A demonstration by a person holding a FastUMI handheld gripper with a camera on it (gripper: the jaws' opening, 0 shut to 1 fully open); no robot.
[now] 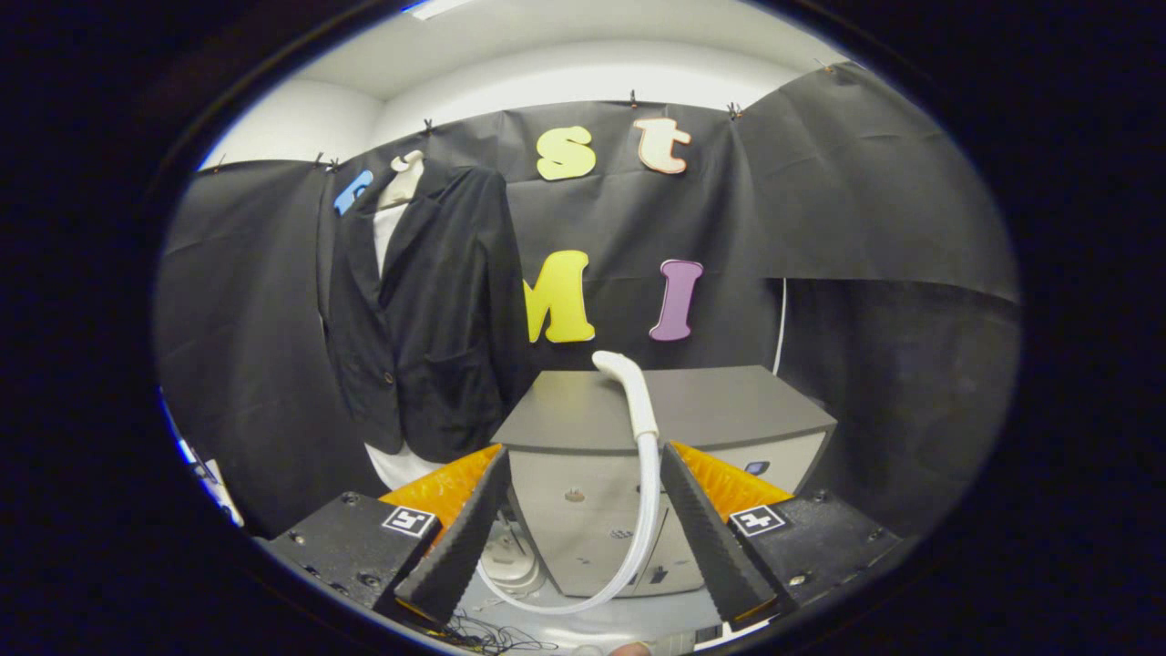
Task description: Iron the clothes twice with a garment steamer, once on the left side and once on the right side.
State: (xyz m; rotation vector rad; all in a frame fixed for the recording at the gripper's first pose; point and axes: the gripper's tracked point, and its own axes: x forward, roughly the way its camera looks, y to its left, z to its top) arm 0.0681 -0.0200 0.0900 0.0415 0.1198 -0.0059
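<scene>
A black jacket (428, 310) over a white garment hangs on a hanger against the booth wall, beyond and left of my fingers. A white steamer head (629, 387) lies on top of a grey cabinet (729, 401), straight ahead past the fingertips. Its translucent hose (642, 528) drops over the cabinet's front and loops down to the white steamer base (510, 556) on the floor. My gripper (583, 483) is open, its two fingers spread wide with nothing between them, a short way back from the cabinet.
The grey cabinet's front (583, 528) with small knobs faces me. A white cable (781, 328) runs down the wall behind the cabinet. Thin dark wires (492, 638) lie on the floor below the fingers.
</scene>
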